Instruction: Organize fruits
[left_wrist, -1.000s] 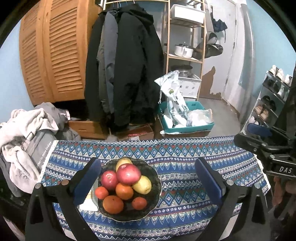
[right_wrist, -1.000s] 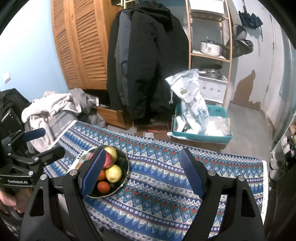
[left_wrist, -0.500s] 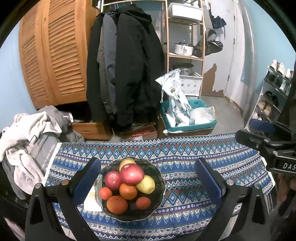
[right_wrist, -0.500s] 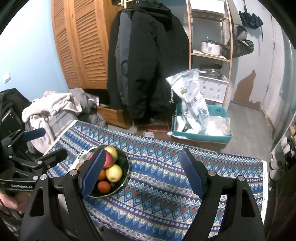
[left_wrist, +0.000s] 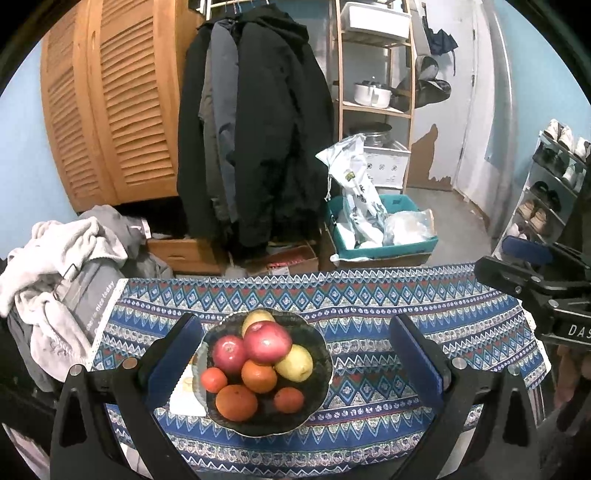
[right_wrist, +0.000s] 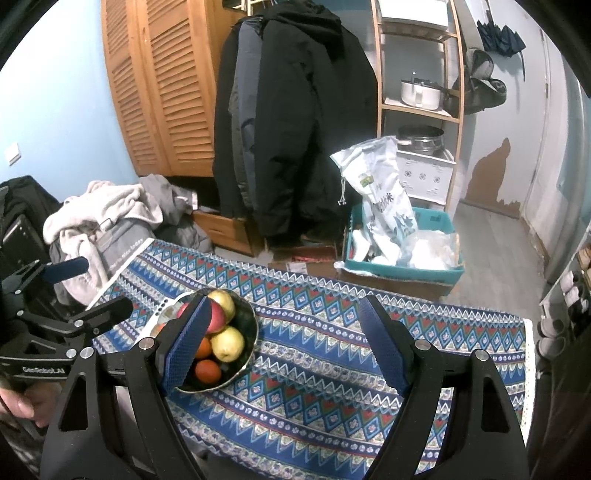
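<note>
Hovering unchanged: my left gripper (left_wrist: 295, 354) and right gripper (right_wrist: 291, 343) stayed wide, empty. Fruit bowl (left_wrist: 317, 354) remained on the patterned cloth (left_wrist: 369, 302), nothing moved since earlier.

Dim, cool indoor light, soft shadows. Strong fisheye bending and black vignette at corners. Both views sharp centrally, mild softness at edges. Faint glare on the red glossy apple (left_wrist: 266, 342); hanging black padded coats (right_wrist: 295, 122) lose detail.
</note>
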